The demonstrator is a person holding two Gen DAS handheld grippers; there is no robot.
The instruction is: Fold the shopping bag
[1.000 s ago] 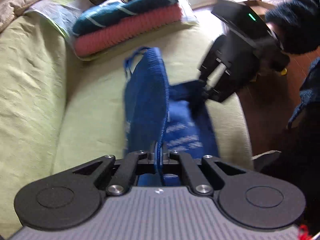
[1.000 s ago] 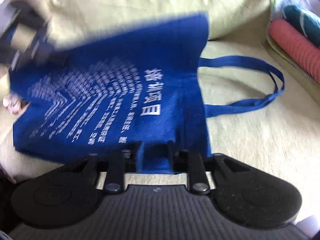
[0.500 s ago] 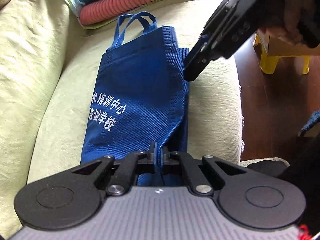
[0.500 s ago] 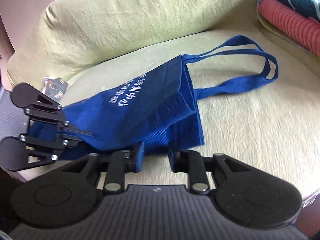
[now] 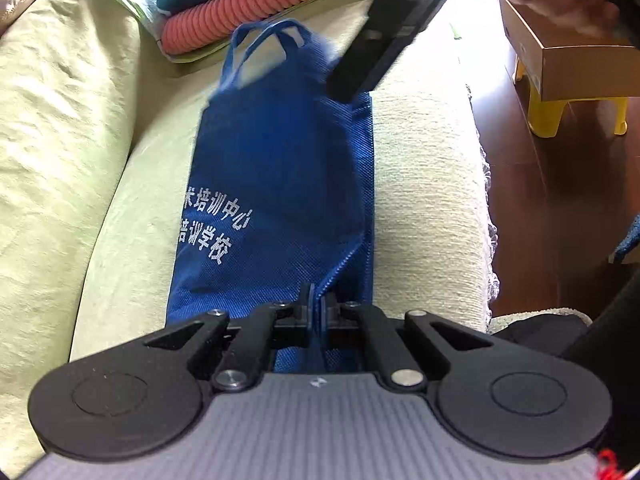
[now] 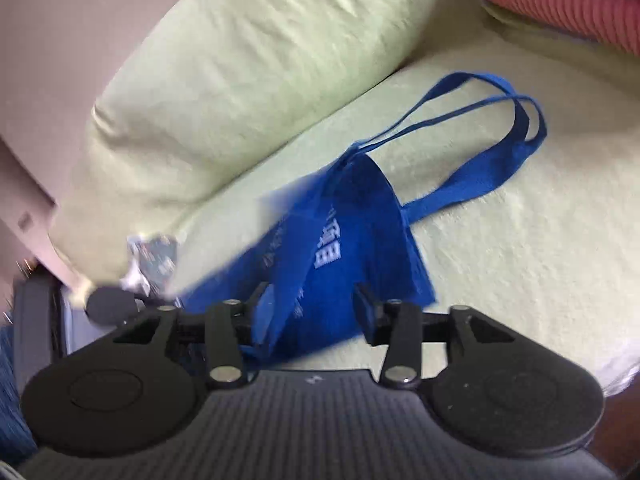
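**Bag lies lengthwise between the two claws, on the sofa seat**

We note the blue shopping bag lies folded to a narrow strip on the green sofa seat. Its long axis runs straight away from the left claw toward the handles at the far end.

Left claw: jaws together, clamped on the bag's near bottom edge.

Right claw: jaws apart, having just been opening. Cloth sits between them, but the pads no longer press it (blur hides the left pad's contact).

Our judgement: the next fold runs end to end. The right claw is nearer the handle end, so that end falls to it.
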